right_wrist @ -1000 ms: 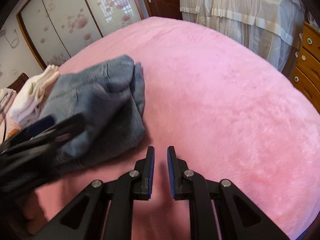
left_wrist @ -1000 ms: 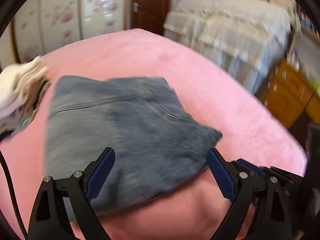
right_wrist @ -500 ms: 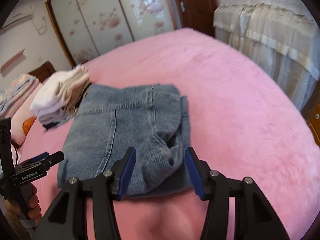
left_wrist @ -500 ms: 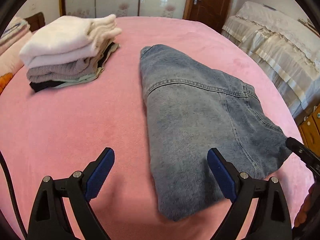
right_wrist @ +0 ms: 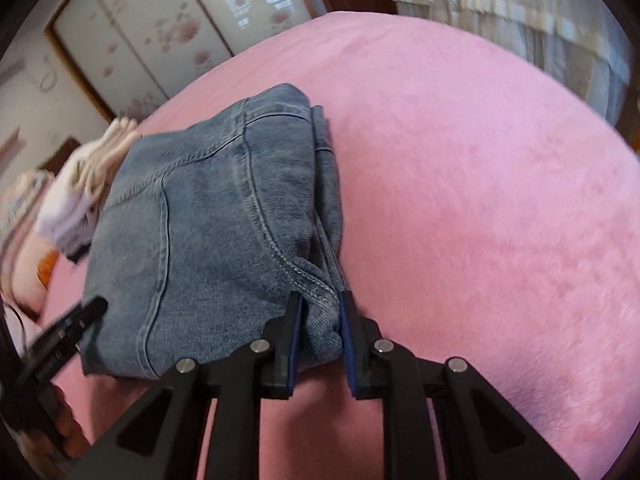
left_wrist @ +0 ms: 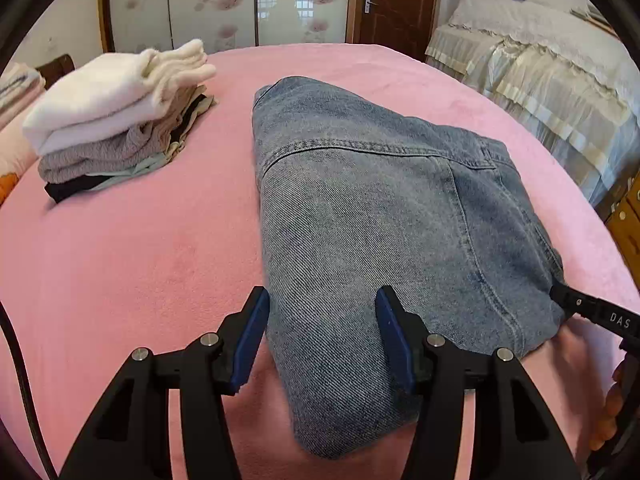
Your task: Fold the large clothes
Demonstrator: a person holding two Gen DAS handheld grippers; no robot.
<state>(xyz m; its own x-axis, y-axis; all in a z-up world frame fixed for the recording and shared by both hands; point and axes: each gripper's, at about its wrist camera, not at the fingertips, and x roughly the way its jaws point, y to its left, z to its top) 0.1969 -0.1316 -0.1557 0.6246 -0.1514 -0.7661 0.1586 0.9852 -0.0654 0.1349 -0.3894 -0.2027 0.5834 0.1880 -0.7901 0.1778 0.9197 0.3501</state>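
**Jeans pinned at the near corner**

My right gripper [right_wrist: 320, 320] pinched the folded jeans [left_wrist: 380, 220] at their near corner; my left gripper [left_wrist: 320, 336] stood spread astride their near edge; the stacked clothes [left_wrist: 116, 116] lay at ten o'clock on the pink bed [left_wrist: 120, 260].

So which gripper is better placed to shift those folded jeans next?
Probably the right gripper: it's clamped on the folded jeans at their near corner. The left gripper is open, straddling their edge.

Both tongs, left [left_wrist: 320, 344] and right [right_wrist: 320, 340], were matte black frames with blue pads [left_wrist: 248, 340], silver screws [left_wrist: 209, 339] and white lettering; bare fingers [right_wrist: 66, 426] showed.
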